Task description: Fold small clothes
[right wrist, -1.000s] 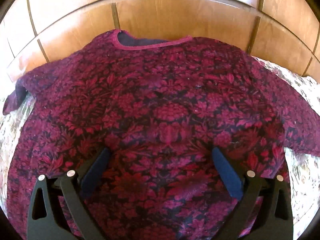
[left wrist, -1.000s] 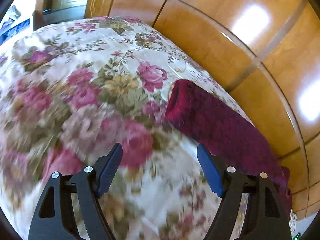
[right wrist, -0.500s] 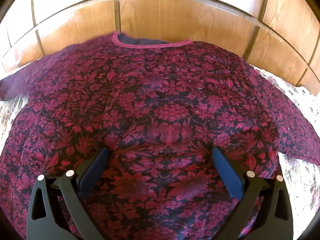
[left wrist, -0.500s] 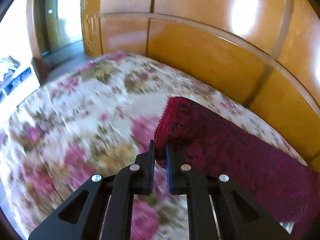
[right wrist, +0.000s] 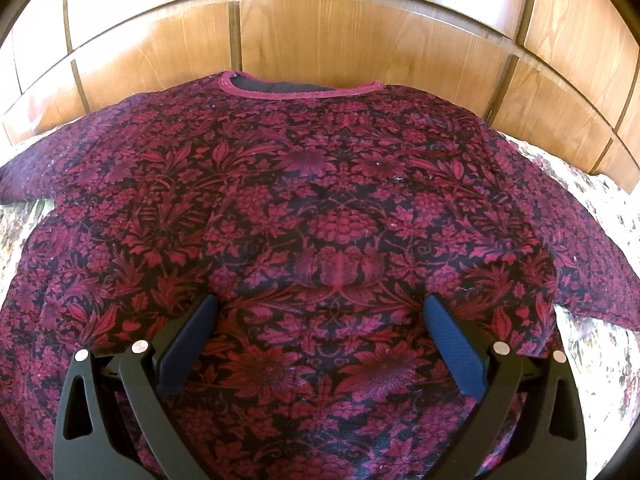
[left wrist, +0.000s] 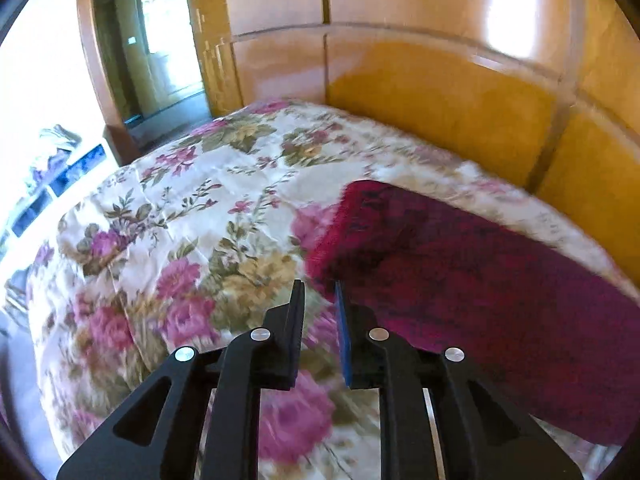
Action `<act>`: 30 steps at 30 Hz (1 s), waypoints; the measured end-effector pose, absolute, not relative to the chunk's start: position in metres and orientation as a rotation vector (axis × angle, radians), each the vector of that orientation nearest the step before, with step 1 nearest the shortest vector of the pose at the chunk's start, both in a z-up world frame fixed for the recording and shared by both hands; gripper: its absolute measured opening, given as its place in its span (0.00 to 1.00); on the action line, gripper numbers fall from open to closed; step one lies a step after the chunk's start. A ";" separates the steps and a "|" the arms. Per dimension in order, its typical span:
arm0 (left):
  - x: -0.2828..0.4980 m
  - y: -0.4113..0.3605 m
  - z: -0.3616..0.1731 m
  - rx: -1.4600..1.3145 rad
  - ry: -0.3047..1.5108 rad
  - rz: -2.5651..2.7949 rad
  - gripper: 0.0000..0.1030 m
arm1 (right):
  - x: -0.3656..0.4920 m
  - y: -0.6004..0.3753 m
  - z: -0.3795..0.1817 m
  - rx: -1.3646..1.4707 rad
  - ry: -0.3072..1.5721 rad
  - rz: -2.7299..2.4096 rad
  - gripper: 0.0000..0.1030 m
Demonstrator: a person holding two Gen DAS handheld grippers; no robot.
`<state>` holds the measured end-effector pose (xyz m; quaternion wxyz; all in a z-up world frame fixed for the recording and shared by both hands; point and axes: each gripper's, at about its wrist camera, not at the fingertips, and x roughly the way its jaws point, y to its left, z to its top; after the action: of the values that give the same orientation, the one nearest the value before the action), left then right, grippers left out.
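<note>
Floral bedspread carrying a maroon sweater; left tool hovering beside its sleeve cuff, reopening narrowly, empty; right tool hanging wide above it.

I see a floral bedspread against glossy wooden panelling — far left, a doorway and harsh daylight glare.
</note>
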<state>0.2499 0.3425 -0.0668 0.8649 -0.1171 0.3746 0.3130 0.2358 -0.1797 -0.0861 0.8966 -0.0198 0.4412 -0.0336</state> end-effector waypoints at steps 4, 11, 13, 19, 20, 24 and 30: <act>0.224 0.301 -0.049 -0.294 0.705 0.516 0.58 | 0.229 -0.171 -0.078 -0.098 0.885 -0.127 0.98; 0.176 0.175 -0.034 -0.239 0.707 0.146 0.58 | 0.189 -0.162 -0.042 -0.043 0.768 -0.142 0.98; 0.165 0.142 -0.034 -0.198 0.707 0.061 0.58 | 0.178 -0.165 -0.030 -0.022 0.734 -0.154 0.98; 0.126 0.051 -0.049 -0.114 0.739 -0.132 0.58 | 0.144 -0.169 0.003 0.000 0.657 -0.203 0.98; 0.123 0.044 -0.052 -0.108 0.745 -0.142 0.58 | 0.138 -0.169 0.006 -0.010 0.645 -0.213 0.98; 0.114 0.018 -0.063 -0.093 0.790 -0.188 0.58 | 0.112 -0.182 0.021 -0.022 0.609 -0.253 0.98; 0.101 -0.020 -0.065 -0.001 0.785 -0.241 0.58 | 0.072 -0.226 0.032 -0.010 0.571 -0.392 0.98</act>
<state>0.1007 -0.0195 -0.0645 0.9169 -0.0004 0.3815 -0.1171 0.0716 -0.2256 0.0320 0.9407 -0.0051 0.2796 -0.1919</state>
